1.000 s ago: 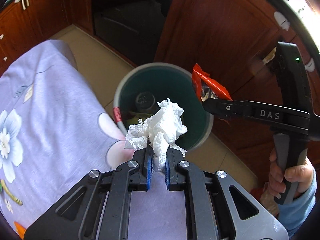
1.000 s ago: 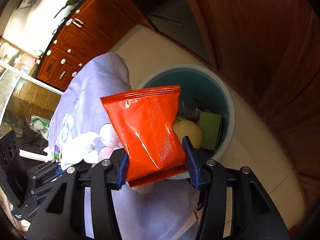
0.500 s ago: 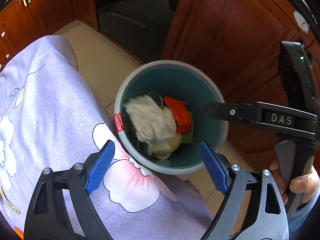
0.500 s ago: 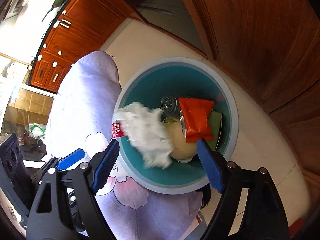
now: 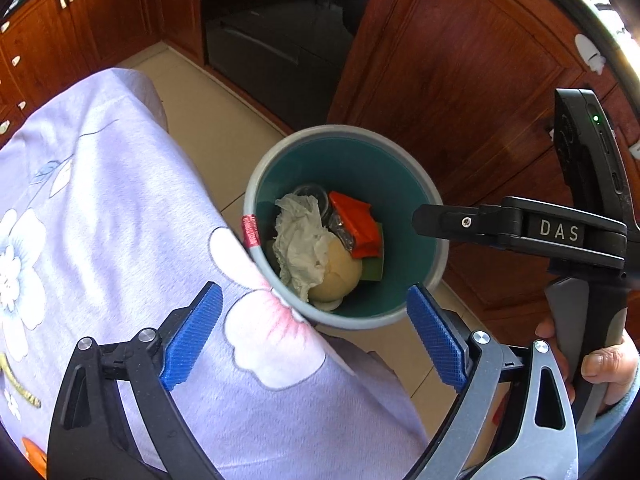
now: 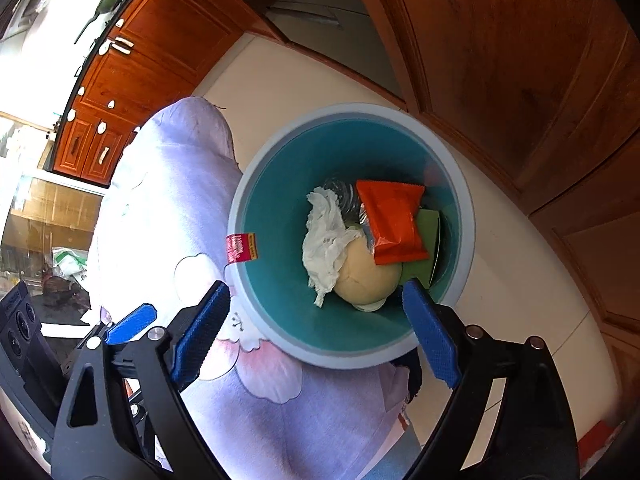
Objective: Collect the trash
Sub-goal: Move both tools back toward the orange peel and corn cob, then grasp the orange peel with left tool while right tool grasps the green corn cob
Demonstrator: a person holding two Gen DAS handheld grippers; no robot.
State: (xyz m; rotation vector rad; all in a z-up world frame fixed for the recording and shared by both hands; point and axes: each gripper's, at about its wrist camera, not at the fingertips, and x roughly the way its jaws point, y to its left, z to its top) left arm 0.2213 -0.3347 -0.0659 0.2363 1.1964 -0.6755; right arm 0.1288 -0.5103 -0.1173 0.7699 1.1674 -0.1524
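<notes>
In the left wrist view, a lilac flowered cloth (image 5: 120, 216) is seen under and ahead of the left jaw of the left gripper (image 5: 314, 336), whose blue-padded jaws have just been opening and are spread wide, with nothing held or touched between them. Ahead of the gap, nearer the right jaw, a grey bin with a teal inside (image 5: 404, 184) is seen standing on the pale floor, its rim touching the cloth. Inside the bin a crumpled white tissue (image 5: 302, 240) is seen lying against a pale round lump (image 5: 340, 272), with an orange-red snack wrapper (image 5: 356, 222) to their right over something green. Beyond the right jaw, the right gripper (image 5: 430, 220) is seen reaching over the bin's rim, held by a hand (image 5: 600, 364). In the right wrist view, that gripper's jaws have also just been opening and are spread wide and empty, and the same bin, tissue and wrapper are framed just ahead of the gap between them.
</notes>
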